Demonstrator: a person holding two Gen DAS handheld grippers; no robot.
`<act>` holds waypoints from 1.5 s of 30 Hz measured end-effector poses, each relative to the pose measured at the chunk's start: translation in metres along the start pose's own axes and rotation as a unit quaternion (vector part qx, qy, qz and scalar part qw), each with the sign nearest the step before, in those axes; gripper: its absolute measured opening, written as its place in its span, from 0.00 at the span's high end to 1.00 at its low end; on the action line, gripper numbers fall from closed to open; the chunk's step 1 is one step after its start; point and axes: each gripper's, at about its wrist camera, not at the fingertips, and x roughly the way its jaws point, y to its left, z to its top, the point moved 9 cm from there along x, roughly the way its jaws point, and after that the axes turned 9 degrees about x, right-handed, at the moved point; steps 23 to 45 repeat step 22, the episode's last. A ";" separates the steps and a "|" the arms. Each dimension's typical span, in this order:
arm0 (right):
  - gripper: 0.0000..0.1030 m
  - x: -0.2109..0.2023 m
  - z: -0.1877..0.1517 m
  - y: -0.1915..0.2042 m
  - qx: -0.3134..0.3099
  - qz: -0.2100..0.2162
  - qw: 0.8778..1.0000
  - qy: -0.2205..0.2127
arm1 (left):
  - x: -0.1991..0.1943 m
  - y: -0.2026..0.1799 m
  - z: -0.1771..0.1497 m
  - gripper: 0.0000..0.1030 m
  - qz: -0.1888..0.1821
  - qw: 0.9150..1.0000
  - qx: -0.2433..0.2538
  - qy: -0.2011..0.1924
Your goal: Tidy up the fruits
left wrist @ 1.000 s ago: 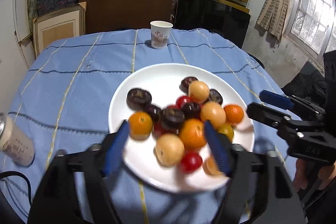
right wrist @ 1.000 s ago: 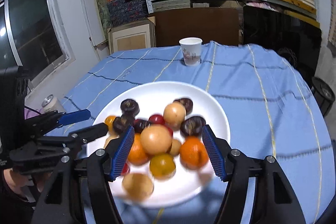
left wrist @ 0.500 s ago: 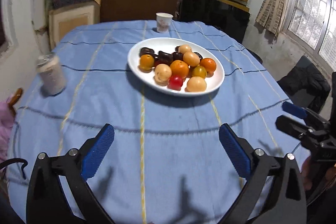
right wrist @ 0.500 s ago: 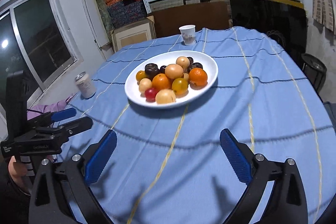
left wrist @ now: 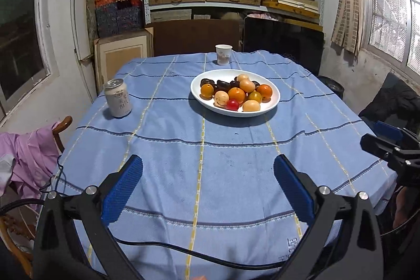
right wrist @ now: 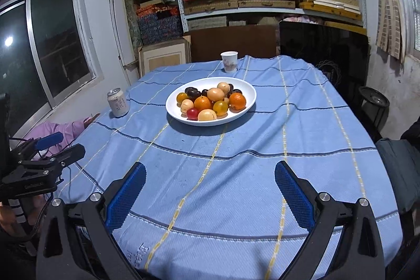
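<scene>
Left tool (left wrist: 207, 185) and right tool (right wrist: 210, 188) both released, empty, near bench (left wrist: 236, 148) edge; fruit (left wrist: 236, 93) piled on plate (left wrist: 274, 99).

Printed characters marked the can (left wrist: 117, 101), the paper cup (left wrist: 223, 54) and the tablecloth's near hem (left wrist: 288, 249); none was legible.

Glossy plate (left wrist: 273, 99), woven cloth (left wrist: 210, 154)
</scene>
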 end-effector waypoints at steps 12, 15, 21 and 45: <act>0.04 -0.012 -0.008 -0.003 0.002 -0.011 1.000 -0.007 | -0.014 0.006 0.001 0.05 0.042 0.999 0.014 -0.028; 0.04 -0.011 -0.008 -0.003 0.005 -0.010 1.000 -0.006 | -0.007 0.006 -0.002 0.05 0.033 0.999 0.008 -0.011; 0.04 -0.007 -0.011 -0.003 0.007 -0.012 1.000 -0.002 | 0.000 0.015 -0.006 0.05 0.043 0.999 -0.003 0.000; 0.04 -0.008 -0.012 -0.003 0.007 -0.012 1.000 -0.002 | 0.001 0.017 -0.006 0.05 0.042 0.999 -0.006 0.002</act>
